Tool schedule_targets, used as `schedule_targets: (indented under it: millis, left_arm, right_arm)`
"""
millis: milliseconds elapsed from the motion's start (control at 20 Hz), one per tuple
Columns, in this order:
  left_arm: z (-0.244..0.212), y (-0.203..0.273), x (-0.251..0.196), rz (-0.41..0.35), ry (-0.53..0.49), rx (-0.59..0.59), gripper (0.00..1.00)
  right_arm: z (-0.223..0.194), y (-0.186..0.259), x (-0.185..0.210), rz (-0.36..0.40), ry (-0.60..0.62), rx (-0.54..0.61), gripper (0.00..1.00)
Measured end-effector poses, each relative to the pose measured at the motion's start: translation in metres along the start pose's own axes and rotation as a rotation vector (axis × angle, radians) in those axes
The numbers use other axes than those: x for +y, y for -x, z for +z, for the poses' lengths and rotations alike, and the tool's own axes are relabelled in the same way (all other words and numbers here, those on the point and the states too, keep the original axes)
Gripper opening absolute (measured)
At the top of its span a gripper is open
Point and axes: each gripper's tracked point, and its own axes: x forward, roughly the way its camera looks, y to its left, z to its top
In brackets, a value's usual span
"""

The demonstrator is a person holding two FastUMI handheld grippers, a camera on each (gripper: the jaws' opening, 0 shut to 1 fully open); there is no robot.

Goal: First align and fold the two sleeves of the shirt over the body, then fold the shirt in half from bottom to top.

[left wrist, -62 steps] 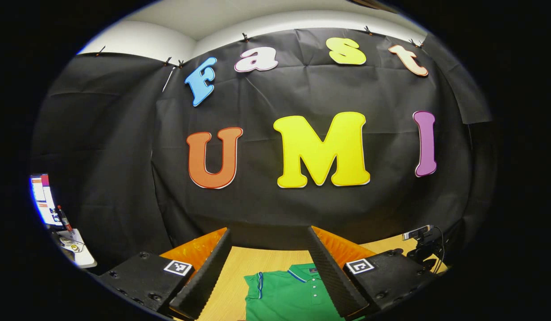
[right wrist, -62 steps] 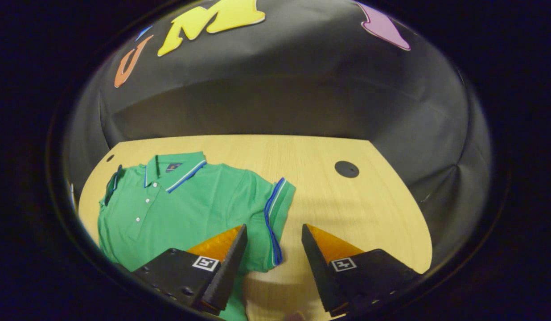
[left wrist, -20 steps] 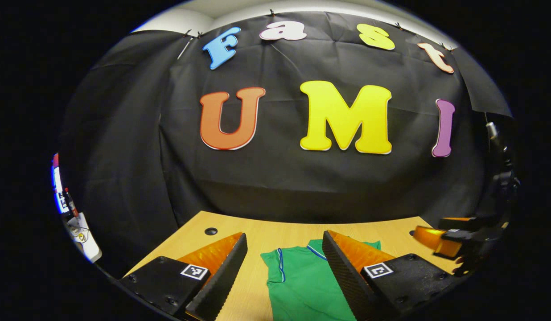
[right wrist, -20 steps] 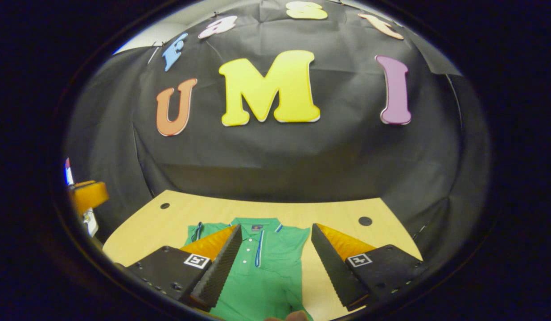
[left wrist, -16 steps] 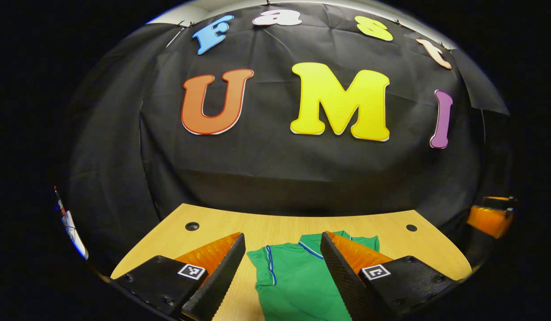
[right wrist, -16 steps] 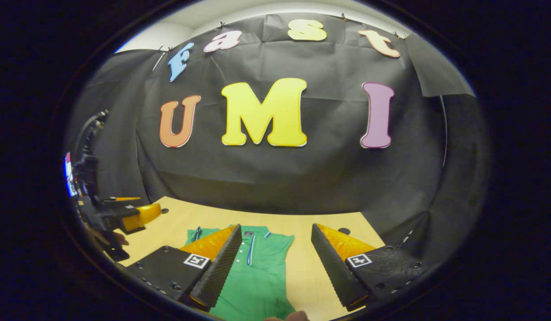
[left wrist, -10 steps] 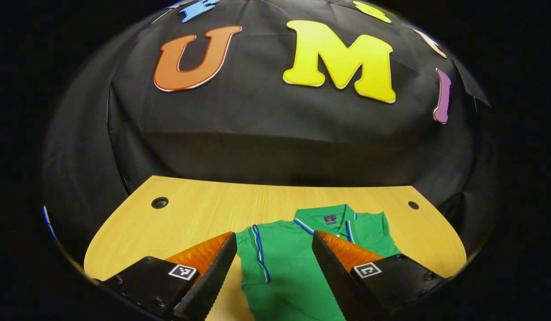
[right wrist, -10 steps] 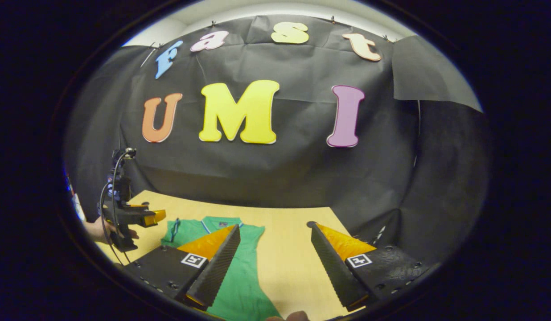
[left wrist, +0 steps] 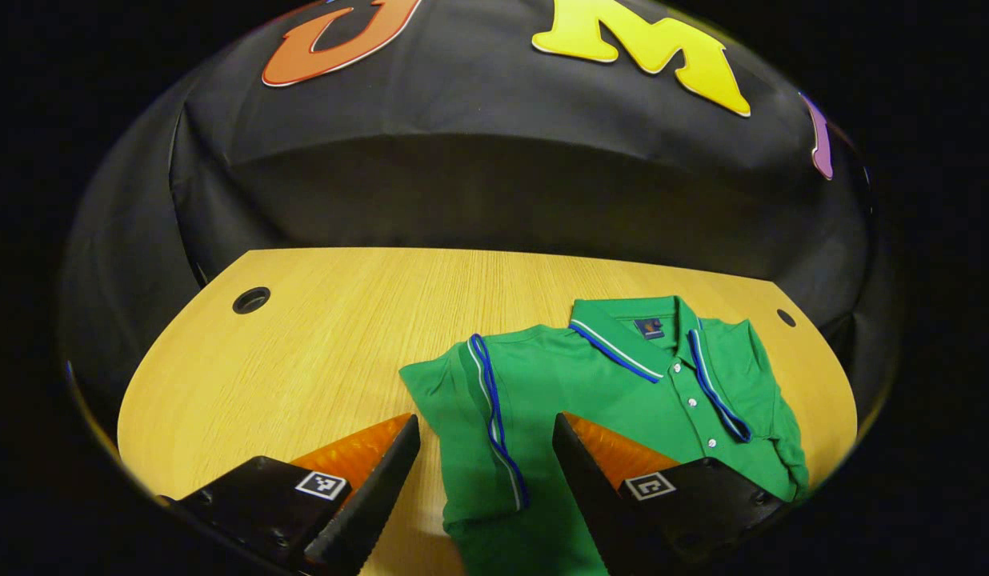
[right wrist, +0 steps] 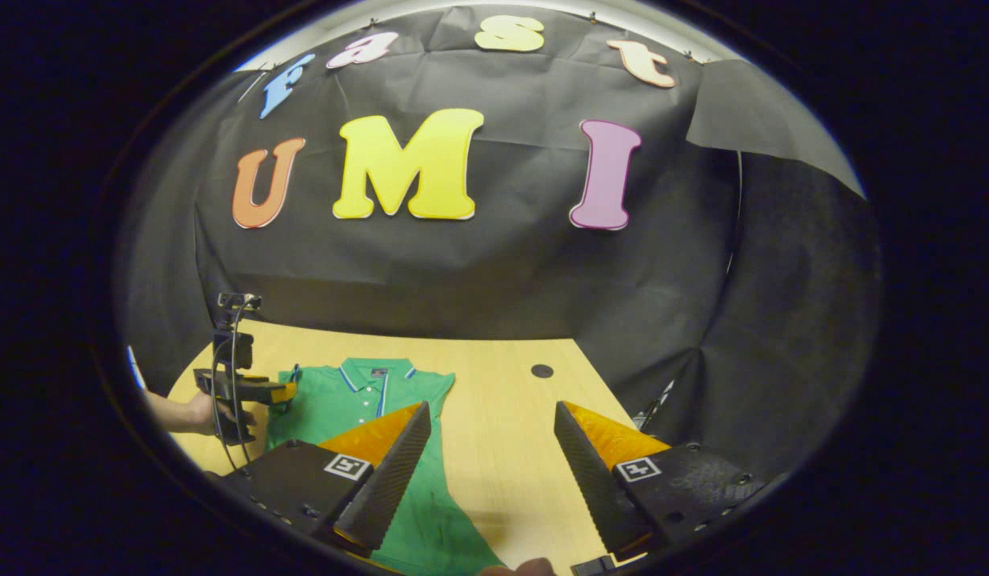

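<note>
My left gripper (left wrist: 482,448), jaws spread, straddles the shirt (left wrist: 606,400) sleeve's striped cuff (left wrist: 494,416). The right gripper (right wrist: 486,456) hangs spread too. Soft, limp knit; I'd pinch that cuff

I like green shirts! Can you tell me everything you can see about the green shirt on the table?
The green shirt is a knit-looking polo with a collar edged in blue and white stripes, small white buttons and a tiny dark neck label. It lies flat, front up, on the wooden table. One sleeve is folded over the chest; the other lies spread beside the body. No gripper holds it.
</note>
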Motion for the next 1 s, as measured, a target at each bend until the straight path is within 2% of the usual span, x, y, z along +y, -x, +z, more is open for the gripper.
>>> schedule_targets:
  millis: [150,250,400,500,550,600,800,850,1000]
  left_arm:
    - [-0.006,-0.006,0.005,-0.001,-0.024,0.021,1.0]
    - [-0.013,-0.008,0.008,-0.011,-0.02,0.04,0.82]
    - [-0.017,-0.008,0.01,-0.027,-0.01,0.054,0.71]
    - [-0.016,-0.006,0.012,-0.032,-0.008,0.043,0.56]
    - [-0.011,-0.002,0.018,-0.022,-0.014,0.028,0.4]
    - [-0.009,0.0,0.02,-0.02,-0.014,0.021,0.34]
    - [-0.008,0.003,0.031,-0.006,-0.025,0.014,0.19]
    - [-0.008,0.004,0.029,-0.029,-0.02,0.017,0.13]
    - [-0.01,0.003,0.021,-0.096,0.005,0.028,0.09]
  right_arm:
    - [-0.002,-0.003,-0.001,-0.013,-0.014,0.012,0.97]
    - [-0.006,-0.006,0.002,-0.013,-0.011,0.024,0.95]
    - [-0.01,-0.008,0.009,-0.002,-0.011,0.042,0.97]
    - [-0.013,-0.011,0.012,0.008,-0.008,0.048,0.97]
    - [-0.013,-0.013,0.015,0.019,-0.006,0.051,0.97]
    - [-0.016,-0.013,0.018,0.025,-0.005,0.054,0.97]
    - [-0.021,-0.016,0.022,0.042,-0.011,0.072,0.97]
    - [-0.024,-0.016,0.023,0.048,-0.014,0.08,0.97]
    - [-0.026,-0.017,0.023,0.052,-0.006,0.087,0.95]
